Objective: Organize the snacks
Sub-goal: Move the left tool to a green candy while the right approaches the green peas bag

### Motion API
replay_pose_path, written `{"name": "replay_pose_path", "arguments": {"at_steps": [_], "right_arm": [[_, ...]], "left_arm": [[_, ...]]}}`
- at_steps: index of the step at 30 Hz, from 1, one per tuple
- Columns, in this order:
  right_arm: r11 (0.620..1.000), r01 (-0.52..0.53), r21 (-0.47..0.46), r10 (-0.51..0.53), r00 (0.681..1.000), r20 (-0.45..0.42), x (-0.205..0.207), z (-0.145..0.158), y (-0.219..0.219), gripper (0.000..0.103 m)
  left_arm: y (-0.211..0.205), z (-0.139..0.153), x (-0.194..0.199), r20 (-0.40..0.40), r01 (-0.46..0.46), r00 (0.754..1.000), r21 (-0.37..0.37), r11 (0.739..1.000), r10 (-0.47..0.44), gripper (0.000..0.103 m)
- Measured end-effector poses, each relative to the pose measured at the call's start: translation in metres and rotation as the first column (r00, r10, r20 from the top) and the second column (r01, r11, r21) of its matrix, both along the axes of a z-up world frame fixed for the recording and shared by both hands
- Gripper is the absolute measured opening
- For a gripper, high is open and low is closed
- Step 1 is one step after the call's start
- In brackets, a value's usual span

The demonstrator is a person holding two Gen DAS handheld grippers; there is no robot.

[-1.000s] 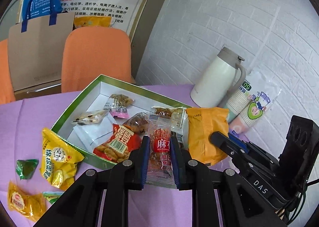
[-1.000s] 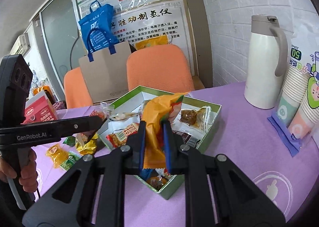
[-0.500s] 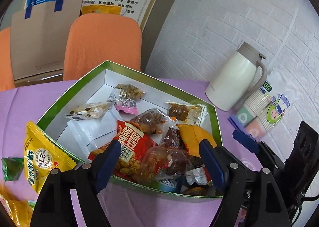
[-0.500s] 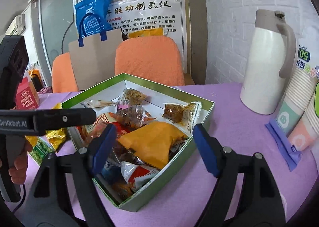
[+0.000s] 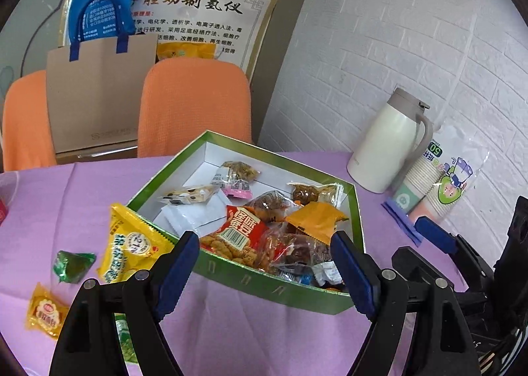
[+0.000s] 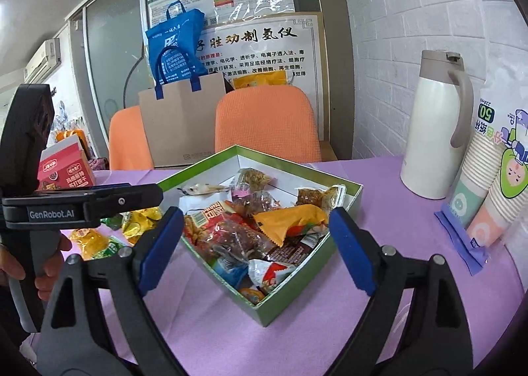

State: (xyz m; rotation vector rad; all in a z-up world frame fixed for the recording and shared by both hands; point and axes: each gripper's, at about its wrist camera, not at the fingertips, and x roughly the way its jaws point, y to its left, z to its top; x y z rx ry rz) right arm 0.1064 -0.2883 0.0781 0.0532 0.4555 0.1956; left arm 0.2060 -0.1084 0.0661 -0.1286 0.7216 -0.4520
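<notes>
Left wrist view: the left gripper [image 5: 265, 268] now stands with its blue pads spread wide and nothing between them, where a second ago it was pinching a clear red-labelled packet; that packet now lies in the near corner of the green box [image 5: 244, 278], among the other snacks. The right gripper [image 6: 255, 249] shows the same change: a second ago it was clamped on the orange packet [image 6: 290, 219], and now its pads are wide apart and the packet rests flat on the heap inside the box. Both drops look finished, so two more snacks are put away and both tools are free for the next pick. What is left lies on the purple tablecloth [image 5: 231, 326] to the left of the box: a yellow bag [image 5: 132, 244] leaning against the box wall, a small green packet [image 5: 72, 265] and a small yellow candy packet [image 5: 46, 313]. Both grippers are pulled back and raised a little, level and pointing at the box from the near side, side by side. In the right wrist view the person's hand [image 6: 19, 264] shows on the left gripper's handle.
</notes>
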Motion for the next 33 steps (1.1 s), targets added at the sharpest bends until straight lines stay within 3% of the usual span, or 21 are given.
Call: {"name": "replay_pose_path", "arguments": {"at_steps": [8, 13, 18, 24, 28, 33], "right_arm": [[0.998, -0.060, 0.027, 0.059, 0.998, 0.015, -0.031, 0.005, 0.026, 0.090], [0.991, -0.126, 0.032, 0.127, 0.991, -0.027, -0.038, -0.005, 0.050, 0.090], [0.969, -0.243, 0.041, 0.246, 0.959, -0.138, -0.028, -0.029, 0.089, 0.090], [0.947, -0.317, 0.047, 0.317, 0.905, -0.283, -0.003, -0.065, 0.152, 0.090], [0.938, -0.347, 0.009, 0.330, 0.885, -0.329, 0.016, -0.079, 0.192, 0.087], [0.950, -0.311, 0.026, 0.296, 0.873, -0.387, 0.049, -0.095, 0.216, 0.083]], "left_arm": [[0.035, 0.009, -0.045, 0.033, -0.049, 0.998, 0.013, 0.999, 0.049, 0.083], [0.090, -0.004, -0.069, 0.027, -0.134, 0.991, 0.013, 0.991, 0.133, 0.083], [0.165, -0.026, -0.078, -0.036, -0.289, 0.957, -0.026, 0.957, 0.288, 0.083], [0.213, -0.049, -0.088, -0.092, -0.373, 0.925, -0.049, 0.926, 0.368, 0.083], [0.226, -0.058, -0.093, -0.096, -0.390, 0.918, -0.051, 0.919, 0.384, 0.083], [0.226, -0.063, -0.092, -0.091, -0.355, 0.931, -0.015, 0.935, 0.352, 0.083]]}}
